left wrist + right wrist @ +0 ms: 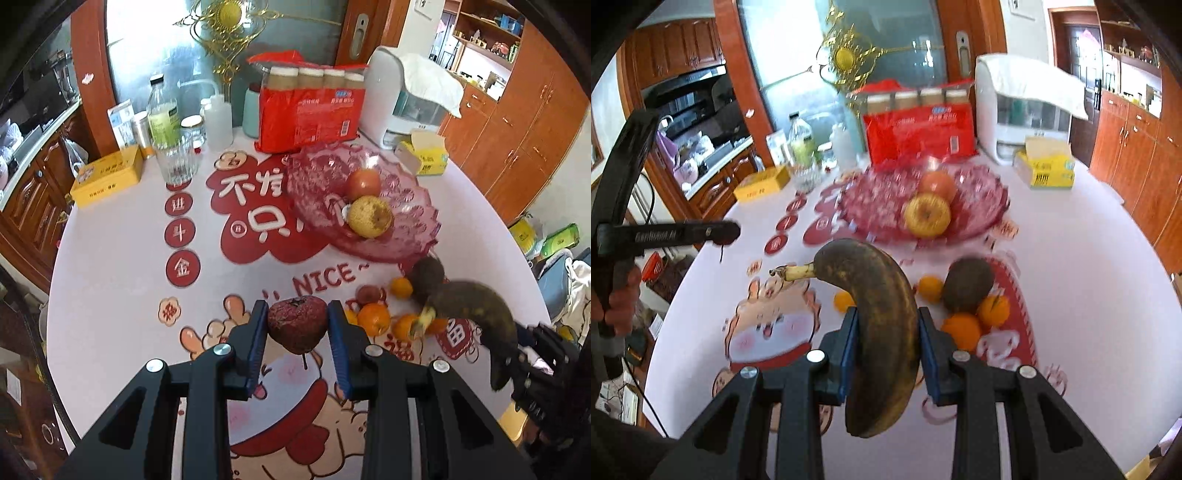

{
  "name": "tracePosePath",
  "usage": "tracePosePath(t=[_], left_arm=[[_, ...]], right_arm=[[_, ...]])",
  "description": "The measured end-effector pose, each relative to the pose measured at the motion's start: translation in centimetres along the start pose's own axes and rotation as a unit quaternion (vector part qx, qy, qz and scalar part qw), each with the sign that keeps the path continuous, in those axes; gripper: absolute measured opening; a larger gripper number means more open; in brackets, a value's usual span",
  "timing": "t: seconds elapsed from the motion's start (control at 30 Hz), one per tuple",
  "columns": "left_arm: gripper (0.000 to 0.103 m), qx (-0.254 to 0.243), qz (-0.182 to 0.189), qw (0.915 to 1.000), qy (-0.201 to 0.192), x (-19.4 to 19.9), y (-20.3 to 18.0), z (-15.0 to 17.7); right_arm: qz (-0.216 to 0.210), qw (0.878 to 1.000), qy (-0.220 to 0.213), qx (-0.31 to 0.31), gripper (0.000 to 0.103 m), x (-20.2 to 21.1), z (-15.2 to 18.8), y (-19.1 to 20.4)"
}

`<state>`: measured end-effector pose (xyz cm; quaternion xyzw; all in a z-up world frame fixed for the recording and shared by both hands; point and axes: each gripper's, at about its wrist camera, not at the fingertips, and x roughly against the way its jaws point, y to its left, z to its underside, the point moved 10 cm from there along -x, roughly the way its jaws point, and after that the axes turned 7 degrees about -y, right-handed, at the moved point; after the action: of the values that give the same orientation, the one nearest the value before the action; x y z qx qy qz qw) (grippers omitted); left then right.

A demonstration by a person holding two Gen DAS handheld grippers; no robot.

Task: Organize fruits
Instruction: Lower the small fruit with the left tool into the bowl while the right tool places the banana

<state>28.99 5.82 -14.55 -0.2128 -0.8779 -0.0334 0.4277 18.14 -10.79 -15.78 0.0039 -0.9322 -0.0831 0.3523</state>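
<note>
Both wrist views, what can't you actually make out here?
- Banana: its lower end is blurred in the left wrist view where the right claw holds it.
- Wrinkled red fruit: its sides are covered by the left claw pads.
- Red package: print too small in the left view, blurred in the right view.
- Pink bowl: the floor behind the yellow fruit is hidden.

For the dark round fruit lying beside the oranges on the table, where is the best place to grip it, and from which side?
Probably across the widest middle of the dark round fruit, from above: oranges crowd its near side, so a low approach is blocked.
</note>
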Motion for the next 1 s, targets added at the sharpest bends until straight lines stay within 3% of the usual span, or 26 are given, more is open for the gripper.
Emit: tracePosePath(t=[0.2, 0.5, 0.73, 1.0], left_arm=[[0.031, -0.004, -0.003, 0.9999, -0.013, -0.9, -1.5, -3.2], [0.031, -0.006, 0.004, 0.9996, -0.028, -4.1, -3.9, -7.8], [0.031, -0.006, 0.013, 0.9997, -0.019, -8.3, -5.5, -9.5], [0.031, 0.002, 0.027, 0.9996, 0.01, -13.2, -6.7, -9.0]], right_arm=[[-0.005, 1.0, -0.024, -0.008, 0.03, -1.4, -5.1, -2.6], [-0.01, 0.999, -0.027, -0.029, 0.03, -5.9, -10.4, -6.7], [0.002, 0.998, -0.007, -0.062, 0.031, -10.7, -11.1, -9.5], [0.014, 0.993, 0.02, -0.118, 0.031, -15.7, -9.9, -11.9]])
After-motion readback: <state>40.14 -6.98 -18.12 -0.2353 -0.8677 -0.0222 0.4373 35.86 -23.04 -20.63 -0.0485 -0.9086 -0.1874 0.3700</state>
